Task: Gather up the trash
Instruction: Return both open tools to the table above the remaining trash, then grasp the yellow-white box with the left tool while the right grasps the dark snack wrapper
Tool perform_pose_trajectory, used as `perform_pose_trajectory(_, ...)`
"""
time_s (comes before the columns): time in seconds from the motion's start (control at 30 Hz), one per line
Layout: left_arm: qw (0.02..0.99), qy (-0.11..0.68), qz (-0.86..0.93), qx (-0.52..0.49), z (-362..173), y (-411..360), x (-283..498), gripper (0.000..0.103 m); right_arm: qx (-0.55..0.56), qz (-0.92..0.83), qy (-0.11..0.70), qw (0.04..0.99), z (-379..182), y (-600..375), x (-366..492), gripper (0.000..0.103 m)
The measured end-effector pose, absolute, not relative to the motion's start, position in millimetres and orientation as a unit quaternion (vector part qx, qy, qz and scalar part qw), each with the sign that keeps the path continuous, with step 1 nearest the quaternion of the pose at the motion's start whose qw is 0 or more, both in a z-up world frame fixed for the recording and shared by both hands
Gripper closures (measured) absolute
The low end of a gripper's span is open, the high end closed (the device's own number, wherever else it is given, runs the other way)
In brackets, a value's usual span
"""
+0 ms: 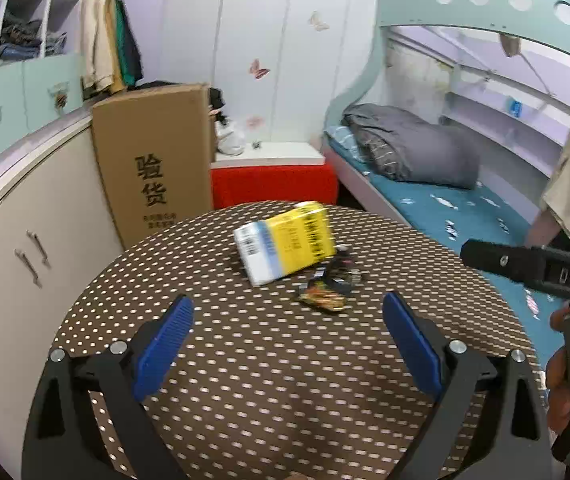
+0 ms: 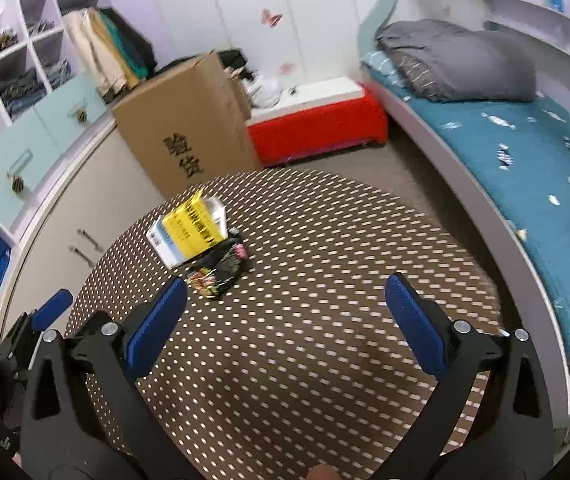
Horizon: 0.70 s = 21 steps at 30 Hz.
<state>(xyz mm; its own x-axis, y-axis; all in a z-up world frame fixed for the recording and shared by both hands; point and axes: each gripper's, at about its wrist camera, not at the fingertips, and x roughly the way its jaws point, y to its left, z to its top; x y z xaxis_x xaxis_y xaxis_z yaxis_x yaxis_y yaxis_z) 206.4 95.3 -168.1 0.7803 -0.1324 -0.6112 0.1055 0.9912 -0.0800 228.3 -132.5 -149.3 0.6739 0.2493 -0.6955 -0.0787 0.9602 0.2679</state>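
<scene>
A yellow and white carton (image 1: 285, 242) lies on the round dotted table (image 1: 245, 380), with a crumpled dark snack wrapper (image 1: 327, 286) against its near right corner. My left gripper (image 1: 287, 340) hovers open over the table, short of both. In the right wrist view the same carton (image 2: 191, 232) and wrapper (image 2: 221, 270) sit to the upper left of my right gripper (image 2: 285, 326), which is open and holds nothing. The wrapper lies just beyond its left finger (image 2: 157, 332). The right gripper's body and a hand (image 1: 565, 364) show at the left view's right edge.
A tall cardboard box (image 1: 153, 160) and a red bench with a white top (image 1: 273, 184) stand behind the table. Cabinets (image 1: 13, 240) run along the left. A bed with a blue sheet (image 2: 525, 168) and grey bedding (image 2: 457, 60) fills the right side.
</scene>
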Motion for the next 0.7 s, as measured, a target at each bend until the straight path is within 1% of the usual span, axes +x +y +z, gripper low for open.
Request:
perform_pose_trajectory(0.13,0.94,0.338,-0.041,-0.02,-180.5,115.7,222.5,0.01,0.098,0.102,0.415,0.899,-171.9,-102.7,254.2,0.006)
perform_pose_trajectory(0.3,0.936,0.351,-0.025,-0.011,-194.9,133.8,242.0,0.01,0.085,0.115,0.422,0.895,-192.6,-76.5,277.4,0.006)
perform_pose_trajectory(0.47,0.933,0.359,-0.027,0.011,-203.3,131.8,259.4,0.01,0.064,0.113,0.427,0.895,-210.6,-56.7,297.9,0.006)
perform_pose_trajectory(0.5,0.932,0.361,-0.029,0.019,-205.4,130.9,264.7,0.01,0.066,0.117,0.431,0.892,-215.1,-55.2,301.3,0.009)
perform_pose_trajectory(0.53,0.932,0.361,-0.029,0.026,-206.5,130.1,268.8,0.01,0.065,0.119,0.434,0.891,-218.1,-54.4,303.1,0.013)
perform_pose_trajectory(0.57,0.931,0.362,-0.031,0.031,-207.6,129.3,272.4,0.01,0.059,0.118,0.438,0.889,-221.0,-54.0,303.7,0.029)
perform_pose_trajectory(0.6,0.93,0.363,-0.035,0.037,-208.8,128.5,277.9,0.01,0.05,0.114,0.432,0.893,-220.9,-51.6,304.1,0.04)
perform_pose_trajectory(0.63,0.929,0.365,-0.037,0.041,-210.1,127.7,282.3,0.01,0.04,0.117,0.429,0.895,-221.7,-50.7,303.5,0.046)
perform_pose_trajectory(0.67,0.928,0.368,-0.041,0.046,-212.4,126.9,289.1,0.01,0.034,0.121,0.427,0.895,-221.8,-49.3,304.4,0.05)
perform_pose_trajectory(0.7,0.926,0.371,-0.043,0.048,-213.9,126.4,294.0,0.01,0.028,0.124,0.427,0.895,-221.8,-49.9,304.2,0.059)
